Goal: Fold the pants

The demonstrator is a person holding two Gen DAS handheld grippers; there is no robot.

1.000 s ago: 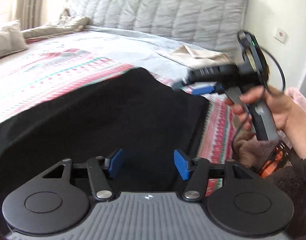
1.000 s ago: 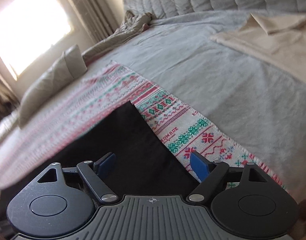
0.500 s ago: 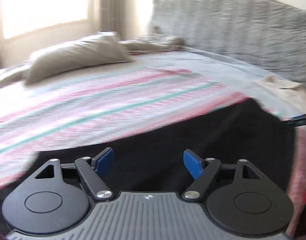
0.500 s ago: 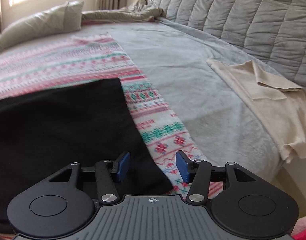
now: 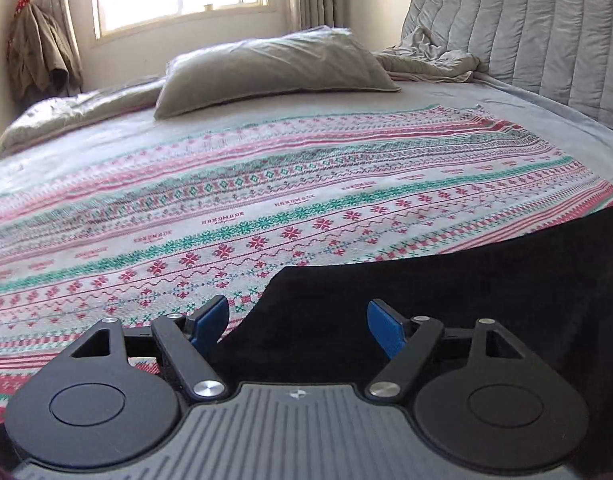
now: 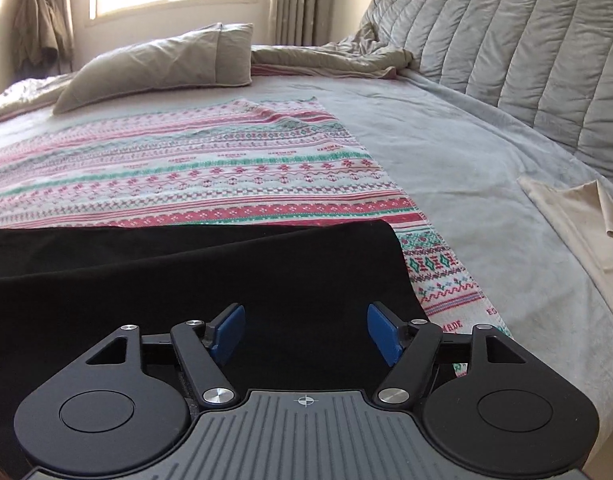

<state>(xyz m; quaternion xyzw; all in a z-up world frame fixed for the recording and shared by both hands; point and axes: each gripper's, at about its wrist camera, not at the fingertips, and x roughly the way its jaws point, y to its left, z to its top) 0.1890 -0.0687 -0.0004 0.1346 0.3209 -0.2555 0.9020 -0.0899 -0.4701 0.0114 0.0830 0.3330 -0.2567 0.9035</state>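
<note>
Both grippers are spread wide and empty: left gripper sits at the black pants' left end, right gripper near their right edge. Pants run left-right along the near side of the patterned blanket, with plenty of open blanket beyond for folding.

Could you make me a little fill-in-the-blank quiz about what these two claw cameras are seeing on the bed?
1. The pants lying on the patterned blanket are ____ in color.
2. Both the left claw and the right claw have their jaws ____.
3. The pads on each claw are colored ____.
4. Under the window, a gray ____ lies on the bed.

Missing words: black; open; blue; pillow
</note>
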